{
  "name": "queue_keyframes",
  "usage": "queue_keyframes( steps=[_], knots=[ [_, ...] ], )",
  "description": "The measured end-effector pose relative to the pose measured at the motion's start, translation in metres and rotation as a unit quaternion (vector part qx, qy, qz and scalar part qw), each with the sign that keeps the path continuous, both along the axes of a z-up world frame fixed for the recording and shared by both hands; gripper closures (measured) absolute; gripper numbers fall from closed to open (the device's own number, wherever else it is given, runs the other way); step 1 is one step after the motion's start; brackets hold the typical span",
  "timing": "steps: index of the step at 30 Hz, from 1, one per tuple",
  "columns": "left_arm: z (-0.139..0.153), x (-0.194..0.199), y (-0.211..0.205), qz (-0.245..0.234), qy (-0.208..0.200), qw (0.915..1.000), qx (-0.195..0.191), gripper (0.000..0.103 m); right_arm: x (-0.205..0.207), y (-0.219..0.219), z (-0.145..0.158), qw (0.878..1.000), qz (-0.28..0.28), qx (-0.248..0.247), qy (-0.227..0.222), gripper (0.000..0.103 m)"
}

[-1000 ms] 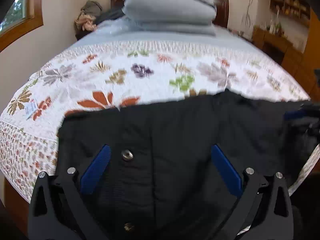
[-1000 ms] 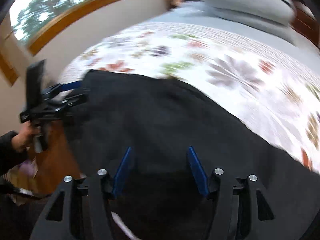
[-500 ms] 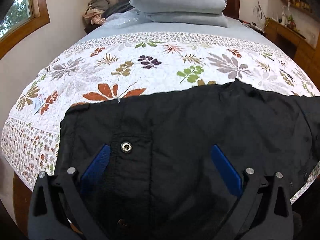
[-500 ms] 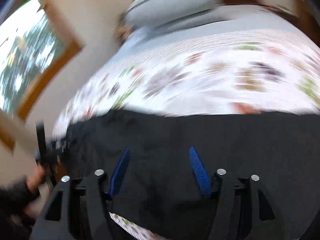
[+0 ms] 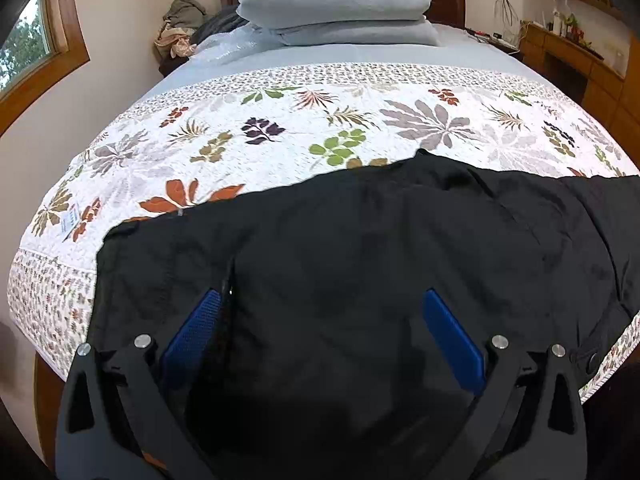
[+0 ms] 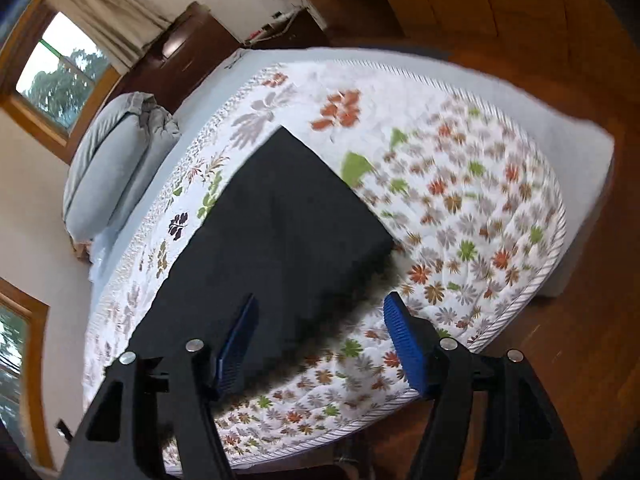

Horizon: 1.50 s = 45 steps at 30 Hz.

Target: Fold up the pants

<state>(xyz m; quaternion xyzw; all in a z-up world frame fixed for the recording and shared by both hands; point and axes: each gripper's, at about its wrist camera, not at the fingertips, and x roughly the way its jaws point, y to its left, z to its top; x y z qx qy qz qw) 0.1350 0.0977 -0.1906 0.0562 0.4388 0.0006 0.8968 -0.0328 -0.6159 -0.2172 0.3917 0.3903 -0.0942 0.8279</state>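
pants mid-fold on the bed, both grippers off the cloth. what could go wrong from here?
1. The pants lie close to the foot edge of the quilt; a tug toward that edge may slide them off.
2. The far hem is bunched, so the next fold could trap a crease.
3. The right gripper, jaws opening, straddles the pants' edge and might pinch quilt too.

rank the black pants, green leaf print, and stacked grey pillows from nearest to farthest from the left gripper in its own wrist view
From the left gripper:
1. black pants, directly under it
2. green leaf print, on the quilt past the pants
3. stacked grey pillows, at the headboard
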Motion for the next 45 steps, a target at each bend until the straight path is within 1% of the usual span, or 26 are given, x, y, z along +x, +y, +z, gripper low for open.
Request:
queue_keyframes(
  steps=[2,4,6,8,10,11,12,13,15,16,17,18,20,21,22,23,24,25,27,29,31,35,36,37,42,45],
  knots=[
    [-0.003,0.000,-0.005,0.003,0.001,1.0000,0.004,0.002,0.004,-0.006,-0.003,1.000,0.001,0.009,-0.013,0.040],
    [-0.007,0.002,-0.007,0.009,0.006,0.9999,0.007,0.002,0.011,-0.010,-0.006,1.000,0.002,0.014,-0.019,0.062],
    [-0.010,0.003,-0.006,0.015,0.008,0.9998,0.009,0.002,0.021,-0.008,-0.001,1.000,0.008,-0.009,-0.021,0.075],
    [-0.014,0.004,-0.004,0.023,0.014,0.9995,0.014,0.002,0.027,-0.007,0.008,0.999,0.024,-0.029,-0.034,0.080],
    [-0.018,0.006,0.001,0.034,0.018,0.9992,0.012,0.002,0.033,-0.006,0.022,0.997,0.038,-0.038,-0.062,0.084],
    [-0.020,0.007,0.002,0.038,0.020,0.9990,0.009,0.002,0.037,-0.008,0.028,0.996,0.044,-0.038,-0.071,0.084],
    [-0.021,0.008,0.003,0.041,0.023,0.9989,0.007,0.002,0.040,-0.009,0.029,0.996,0.044,-0.036,-0.066,0.084],
    [-0.022,0.009,0.004,0.043,0.024,0.9988,0.005,0.002,0.043,-0.009,0.027,0.997,0.045,-0.035,-0.053,0.084],
    [-0.024,0.010,0.004,0.045,0.024,0.9987,0.005,0.002,0.047,-0.011,0.016,0.998,0.046,-0.052,-0.005,0.084],
    [-0.025,0.010,0.003,0.045,0.024,0.9986,0.006,0.002,0.048,-0.012,0.009,0.998,0.046,-0.050,0.008,0.084],
    [-0.026,0.011,0.003,0.045,0.025,0.9986,0.007,0.002,0.046,-0.016,0.000,0.999,0.041,-0.029,0.016,0.083],
    [-0.026,0.012,0.003,0.045,0.026,0.9986,0.007,0.002,0.043,-0.020,-0.004,0.999,0.036,-0.017,0.008,0.082],
    [-0.027,0.012,0.003,0.045,0.028,0.9986,0.005,0.002,0.033,-0.021,-0.003,1.000,0.027,-0.002,-0.008,0.071],
    [-0.027,0.013,0.004,0.044,0.028,0.9986,0.005,0.002,0.027,-0.020,0.001,0.999,0.027,0.005,-0.019,0.059],
    [-0.026,0.013,0.004,0.043,0.028,0.9987,0.005,0.002,0.022,-0.019,0.004,1.000,0.021,0.002,-0.021,0.039],
    [-0.025,0.012,0.004,0.043,0.028,0.9987,0.005,0.002,0.017,-0.017,0.007,1.000,0.014,-0.005,-0.021,0.032],
    [-0.024,0.012,0.004,0.043,0.028,0.9987,0.004,0.002,0.010,-0.015,0.010,1.000,0.015,-0.005,-0.027,0.030],
    [-0.022,0.012,0.005,0.044,0.026,0.9987,0.002,0.002,0.007,-0.015,0.011,0.999,0.014,-0.003,-0.029,0.030],
    [-0.019,0.009,0.006,0.047,0.021,0.9987,-0.001,0.002,-0.001,-0.017,0.010,0.999,0.006,0.023,-0.043,0.030],
    [-0.017,0.006,0.007,0.048,0.017,0.9987,-0.004,0.002,-0.003,-0.019,0.000,0.996,0.000,0.068,-0.054,0.031],
    [-0.015,0.003,0.009,0.048,0.011,0.9988,0.000,0.002,0.000,-0.019,-0.007,0.995,-0.005,0.083,-0.053,0.034],
    [-0.012,0.000,0.014,0.051,0.010,0.9986,0.005,0.002,0.009,-0.015,-0.020,0.993,-0.009,0.107,-0.054,0.036],
    [-0.012,0.000,0.017,0.053,0.012,0.9985,0.005,0.002,0.012,-0.014,-0.024,0.991,-0.008,0.118,-0.057,0.038],
    [-0.013,0.000,0.019,0.056,0.014,0.9983,0.006,0.002,0.015,-0.013,-0.026,0.990,-0.007,0.124,-0.060,0.040],
    [-0.018,0.000,0.028,0.063,0.022,0.9977,0.004,0.002,0.029,-0.008,-0.029,0.989,-0.011,0.130,-0.068,0.041],
    [-0.021,0.000,0.029,0.064,0.025,0.9977,0.003,0.002,0.033,-0.003,-0.025,0.988,0.006,0.131,-0.086,0.050]
  ],
)
